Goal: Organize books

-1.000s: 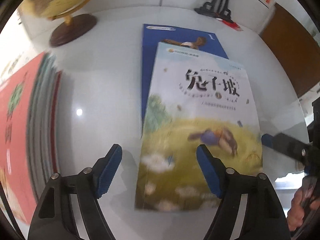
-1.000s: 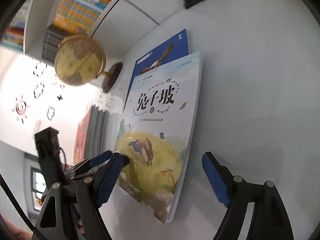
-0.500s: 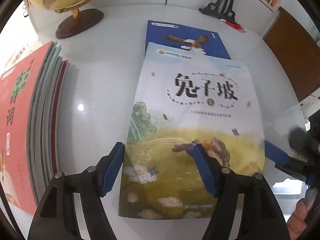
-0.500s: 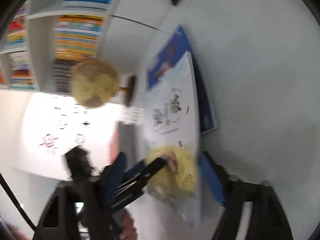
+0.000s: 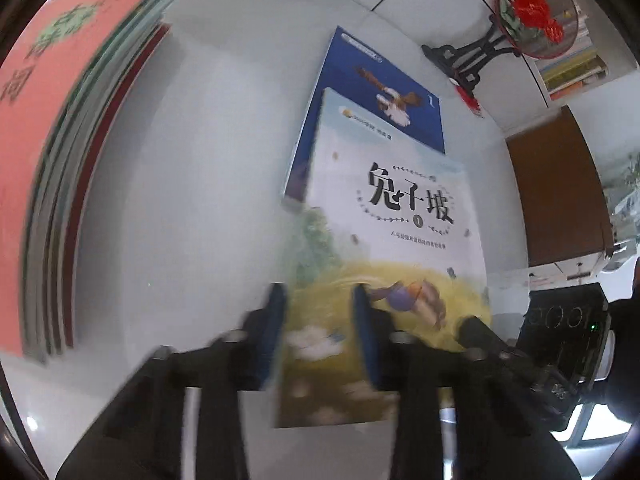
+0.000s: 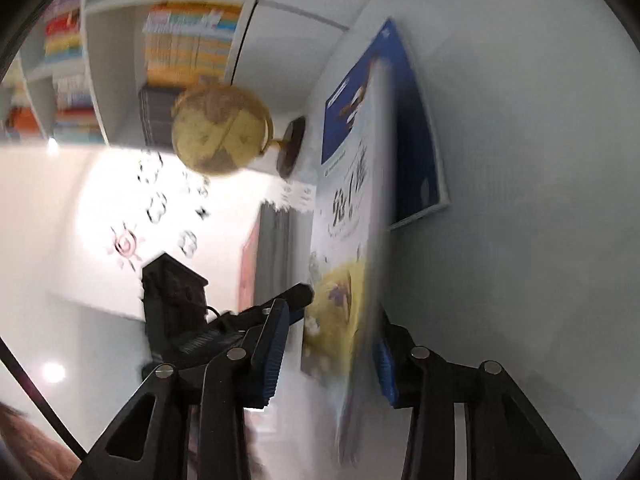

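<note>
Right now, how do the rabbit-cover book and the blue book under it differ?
The rabbit-cover book lies on top; the blue book sits beneath, partly covered. The rabbit-cover book is pale with a yellow meadow; the blue book is solid deep blue with a bird. The rabbit-cover book sits between the closing jaws of both the left gripper and right gripper; the blue book is untouched. Both are thin paperbacks marked 1.

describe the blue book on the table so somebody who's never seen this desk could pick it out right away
Start from the white table, with a tall pile of books topped by a pink cover at one side. Toward the middle two books lie flat and overlapping. The blue book is underneath: plain deep blue with a bird, partly covered by the pale meadow-picture book.
</note>
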